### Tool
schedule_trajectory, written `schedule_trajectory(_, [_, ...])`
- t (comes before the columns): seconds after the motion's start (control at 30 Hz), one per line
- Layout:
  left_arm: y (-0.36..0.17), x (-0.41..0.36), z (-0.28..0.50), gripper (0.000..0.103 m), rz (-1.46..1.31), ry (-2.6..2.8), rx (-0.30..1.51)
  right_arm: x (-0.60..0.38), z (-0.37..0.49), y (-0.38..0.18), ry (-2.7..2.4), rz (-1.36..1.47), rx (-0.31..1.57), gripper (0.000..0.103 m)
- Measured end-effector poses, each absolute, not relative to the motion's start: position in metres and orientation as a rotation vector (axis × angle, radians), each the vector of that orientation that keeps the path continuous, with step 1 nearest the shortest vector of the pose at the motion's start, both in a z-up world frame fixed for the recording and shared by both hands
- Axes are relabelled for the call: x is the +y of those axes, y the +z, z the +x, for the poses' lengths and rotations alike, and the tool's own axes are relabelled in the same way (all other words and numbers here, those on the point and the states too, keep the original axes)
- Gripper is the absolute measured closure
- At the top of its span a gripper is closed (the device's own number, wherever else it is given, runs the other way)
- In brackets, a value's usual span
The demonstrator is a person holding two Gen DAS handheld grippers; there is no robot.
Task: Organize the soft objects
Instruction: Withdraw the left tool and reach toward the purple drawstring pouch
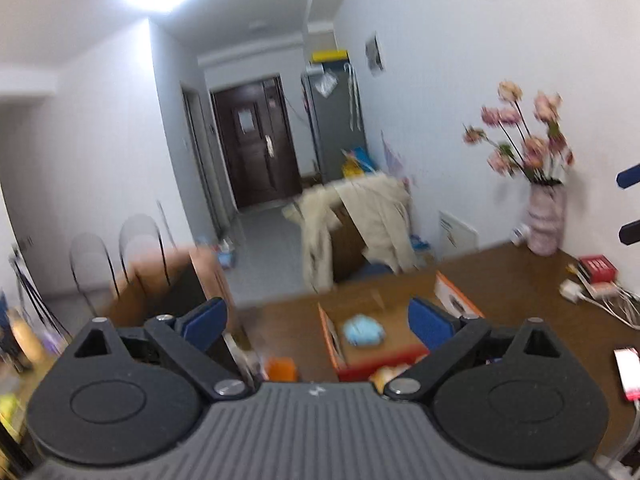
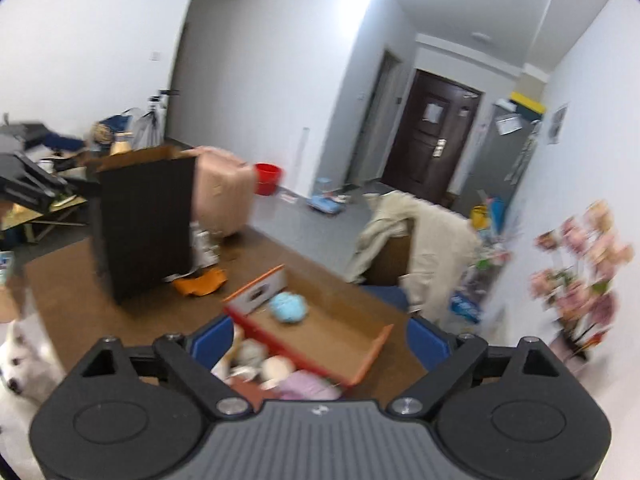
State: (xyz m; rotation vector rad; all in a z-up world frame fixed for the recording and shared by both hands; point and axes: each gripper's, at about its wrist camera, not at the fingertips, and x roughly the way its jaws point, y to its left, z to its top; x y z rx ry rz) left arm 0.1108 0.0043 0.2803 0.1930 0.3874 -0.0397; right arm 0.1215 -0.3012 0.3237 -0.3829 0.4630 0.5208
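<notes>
Both grippers, left gripper [image 1: 318, 322] and right gripper [image 2: 320, 340], gape empty above the worktop [image 2: 72, 280]; the blue soft toy [image 2: 289, 307] lies ahead in the cardboard box [image 2: 340, 332], roughly equidistant.

The table [image 2: 60, 280] looks like smooth brown wood with a dull sheen. On it, the open box [image 2: 320, 328] is matt cardboard — and the pale blue toy [image 2: 289, 307] inside looks fuzzy, soft cloth.
</notes>
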Motion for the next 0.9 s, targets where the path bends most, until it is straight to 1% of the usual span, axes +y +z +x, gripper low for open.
schedule_trajectory(0.17, [0.198, 0.017, 0.093, 0.001, 0.16, 0.015, 0.36, -0.295, 0.101, 0.236, 0.541, -0.31, 0.489, 0.008])
schedule_trajectory(0.27, [0.149, 0.021, 0.079, 0.001, 0.093, 0.009, 0.381, -0.294, 0.091, 0.184, 0.501, -0.275, 0.494, 0.008])
schedule_trajectory(0.37, [0.112, 0.017, 0.072, 0.0, 0.042, -0.011, 0.418, -0.296, 0.08, 0.138, 0.488, -0.2, 0.496, 0.008])
schedule_trajectory(0.57, [0.04, -0.015, 0.075, 0.0, 0.043, -0.009, 0.461, -0.288, 0.074, 0.059, 0.501, -0.071, 0.49, 0.008])
schedule_trajectory(0.7, [0.012, -0.032, 0.099, 0.0, -0.009, -0.018, 0.551, -0.276, 0.098, 0.016, 0.436, -0.058, 0.539, 0.009])
schedule_trajectory(0.83, [-0.001, -0.052, 0.12, 0.0, -0.002, -0.036, 0.566, -0.272, 0.123, -0.003, 0.449, -0.031, 0.565, 0.012])
schedule_trajectory(0.9, [-0.008, -0.06, 0.133, 0.002, -0.011, -0.057, 0.579, -0.271, 0.138, -0.009, 0.463, 0.005, 0.576, 0.022])
